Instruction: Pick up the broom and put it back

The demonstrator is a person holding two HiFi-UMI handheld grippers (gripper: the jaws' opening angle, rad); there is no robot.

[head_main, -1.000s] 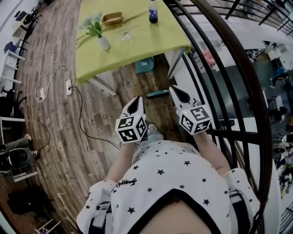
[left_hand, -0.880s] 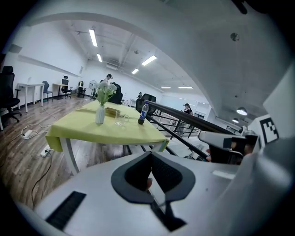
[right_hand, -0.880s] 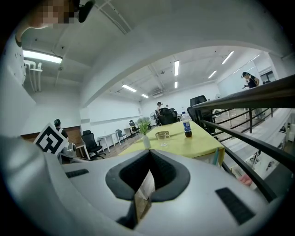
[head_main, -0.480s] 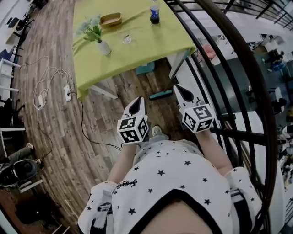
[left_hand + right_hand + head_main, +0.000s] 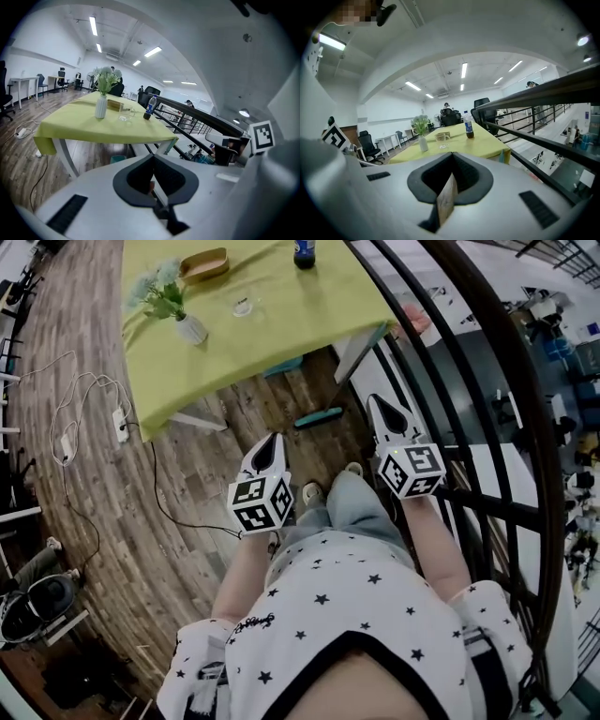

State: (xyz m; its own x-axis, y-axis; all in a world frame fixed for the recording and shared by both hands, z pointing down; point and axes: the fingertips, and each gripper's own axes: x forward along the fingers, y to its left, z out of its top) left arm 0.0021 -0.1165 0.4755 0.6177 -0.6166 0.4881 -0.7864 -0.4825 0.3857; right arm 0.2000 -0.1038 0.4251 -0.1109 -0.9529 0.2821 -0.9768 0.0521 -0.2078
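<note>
Barely started: broom (image 5: 319, 417) lying untouched on floor (image 5: 141, 512) beside counter (image 5: 281, 324) leg, ahead of left gripper (image 5: 270, 444) and right gripper (image 5: 382, 409), fingers of the 2 pressed together and empty, pickup and return yet to do.

The table (image 5: 281, 315) runs off the head view's top edge, cropping the bottle (image 5: 304, 251) on it. The table's cloth (image 5: 187, 381) half hides a teal box (image 5: 282, 366) underneath.
</note>
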